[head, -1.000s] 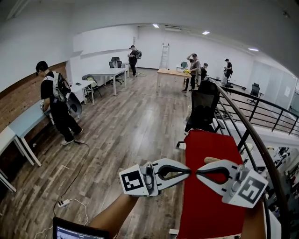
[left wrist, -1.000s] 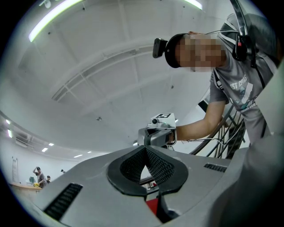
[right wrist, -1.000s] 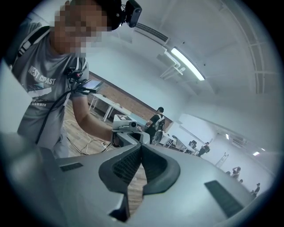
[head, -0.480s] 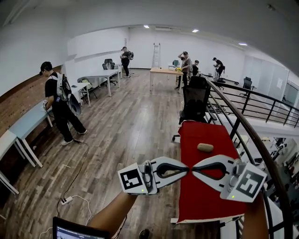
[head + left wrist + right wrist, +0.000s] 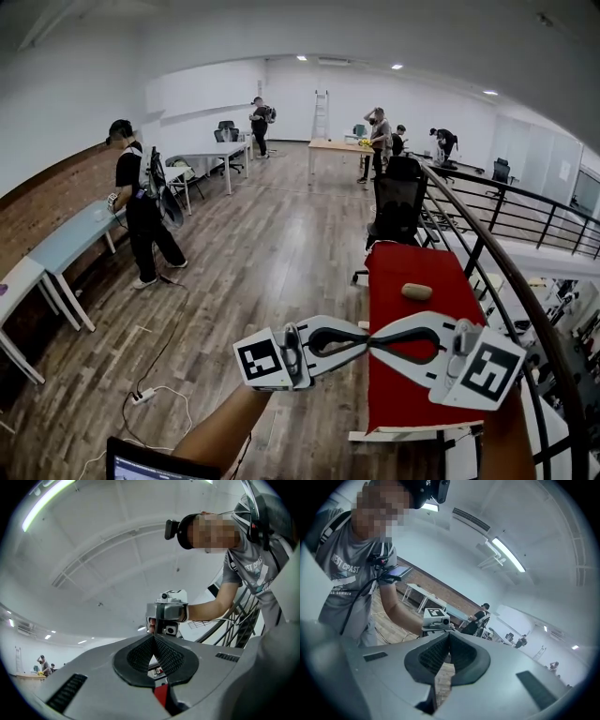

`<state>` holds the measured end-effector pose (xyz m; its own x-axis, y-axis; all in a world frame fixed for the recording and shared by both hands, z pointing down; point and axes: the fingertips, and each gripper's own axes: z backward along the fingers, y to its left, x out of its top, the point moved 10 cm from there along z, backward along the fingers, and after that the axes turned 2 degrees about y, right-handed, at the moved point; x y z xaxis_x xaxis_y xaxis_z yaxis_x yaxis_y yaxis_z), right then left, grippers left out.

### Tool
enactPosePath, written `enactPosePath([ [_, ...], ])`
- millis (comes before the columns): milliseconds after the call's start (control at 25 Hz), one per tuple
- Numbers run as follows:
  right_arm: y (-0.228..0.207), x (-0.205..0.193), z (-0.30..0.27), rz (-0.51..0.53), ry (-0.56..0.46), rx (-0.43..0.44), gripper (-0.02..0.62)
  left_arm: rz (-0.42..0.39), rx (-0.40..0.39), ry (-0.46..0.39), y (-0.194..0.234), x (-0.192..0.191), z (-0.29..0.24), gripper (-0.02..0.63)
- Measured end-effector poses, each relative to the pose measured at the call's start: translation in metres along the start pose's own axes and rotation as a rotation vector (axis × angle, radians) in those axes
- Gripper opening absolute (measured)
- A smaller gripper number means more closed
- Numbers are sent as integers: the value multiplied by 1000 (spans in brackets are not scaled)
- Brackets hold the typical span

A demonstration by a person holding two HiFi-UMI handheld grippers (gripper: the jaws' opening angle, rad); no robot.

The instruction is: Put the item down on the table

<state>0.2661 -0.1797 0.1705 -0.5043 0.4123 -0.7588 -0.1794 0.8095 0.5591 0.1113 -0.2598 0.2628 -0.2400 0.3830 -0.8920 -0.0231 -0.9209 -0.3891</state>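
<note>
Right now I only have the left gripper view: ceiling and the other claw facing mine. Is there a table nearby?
Observer: Yes, the head view shows a red-covered table ahead.
Operator: Anything on it?
Observer: One tan oblong item lies on it, nothing touching it.
Operator: And is anything being carried on the right?
Observer: No, the right claw is shut with nothing between its jaws.

tan item [image 5: 416, 292] flat on red table [image 5: 394, 394]
</note>
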Motion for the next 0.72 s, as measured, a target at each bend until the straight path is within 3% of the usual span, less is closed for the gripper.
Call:
enactPosePath([
  [360, 22, 24, -20, 20, -16, 19, 5, -6, 20, 23, -17, 15, 32, 2],
  [720, 67, 68, -64, 8, -14, 5, 5, -5, 14, 19, -51, 42, 99, 2],
])
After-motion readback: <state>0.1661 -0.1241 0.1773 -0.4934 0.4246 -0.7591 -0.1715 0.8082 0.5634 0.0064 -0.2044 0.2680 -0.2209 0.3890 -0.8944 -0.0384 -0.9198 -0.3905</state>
